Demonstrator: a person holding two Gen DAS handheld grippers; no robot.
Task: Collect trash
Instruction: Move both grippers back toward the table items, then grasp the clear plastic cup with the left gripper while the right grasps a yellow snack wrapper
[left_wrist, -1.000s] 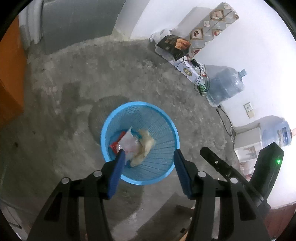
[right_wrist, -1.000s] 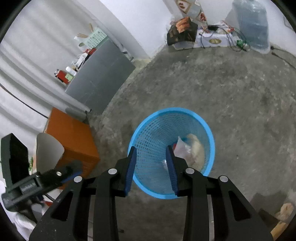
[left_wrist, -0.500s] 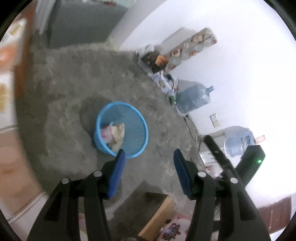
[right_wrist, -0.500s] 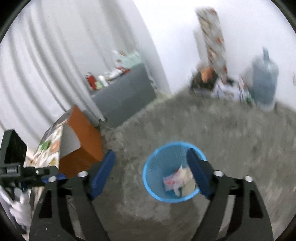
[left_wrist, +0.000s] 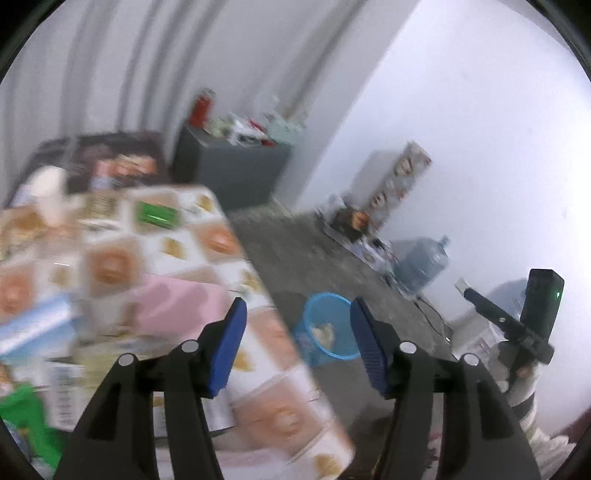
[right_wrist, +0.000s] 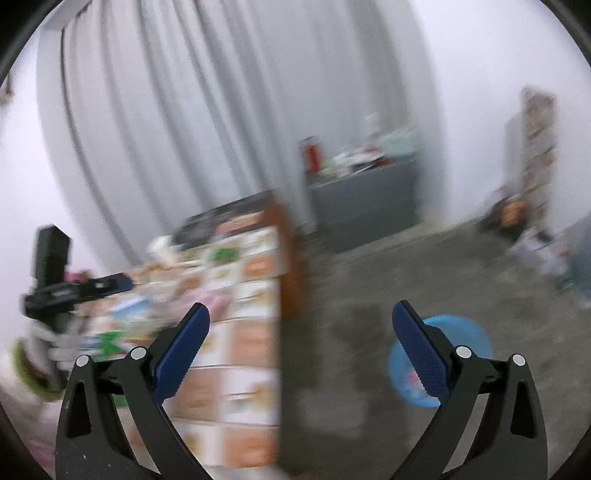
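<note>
Both views are smeared with motion blur, so fine detail is hard to make out. The left gripper is spread wide with nothing between its blue pads, and it hangs over the near edge of a table covered in a patterned cloth. Beyond the gap between its fingers, the blue mesh trash basket stands on the grey concrete floor, just beside the table's corner, with pale crumpled trash showing inside it. On the cloth lie a pink packet, a green packet and other blurred items that cannot be identified. Against the white wall sit a large water jug and a tall patterned roll; a grey cabinet stands before the curtain with a red bottle on top. The right gripper is likewise released, its jaws far apart and empty, held above the floor beside the table's orange side panel. In this view the basket sits low on the right, partly hidden behind the right-hand finger, and the left gripper's body appears over the table at the far left.
</note>
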